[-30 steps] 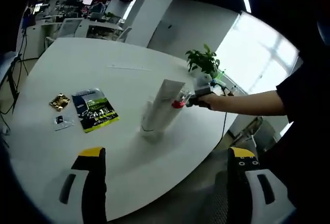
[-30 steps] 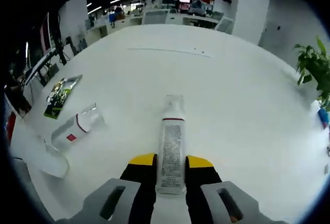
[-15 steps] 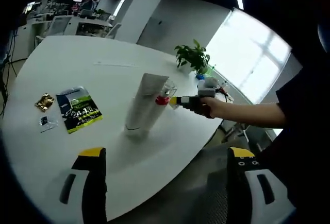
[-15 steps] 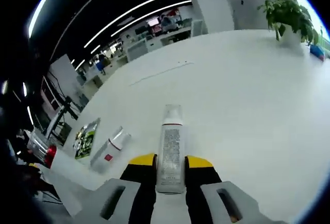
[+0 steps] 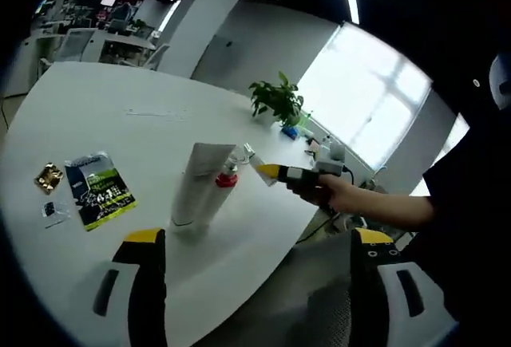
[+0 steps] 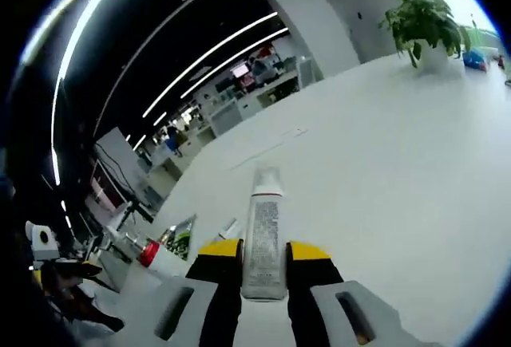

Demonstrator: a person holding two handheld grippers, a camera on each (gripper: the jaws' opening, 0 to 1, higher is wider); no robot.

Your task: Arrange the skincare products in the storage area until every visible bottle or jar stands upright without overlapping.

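We find the white surface [image 5: 96, 116] wide and largely bare beyond its middle; its rounded near edge runs just under the things in the left gripper view, with the floor below. That edge is the main hazard: in our judgement anything set down or knocked toward it has little margin.

The white tube [image 5: 194, 183] stands upright near that edge, with a red-capped bottle [image 5: 227, 178] just beside it; we cannot tell whether they touch. A low sweep past them could tip the tall, narrow tube.

The right gripper [image 6: 263, 253] holds the clear bottle [image 6: 263, 239] clamped between its jaws, lying along them with its cap [image 6: 266, 179] forward and clear of the surface. We judge that releasing it tilted would let it fall or roll; it needs its base flat first. Open room lies toward the potted plant [image 6: 419, 18].

The left gripper [image 5: 251, 247] has its jaws spread wide, holding nothing.

The green sachet [image 5: 100, 190] and small packets [image 5: 48, 178] lie flat, well apart from the tube.
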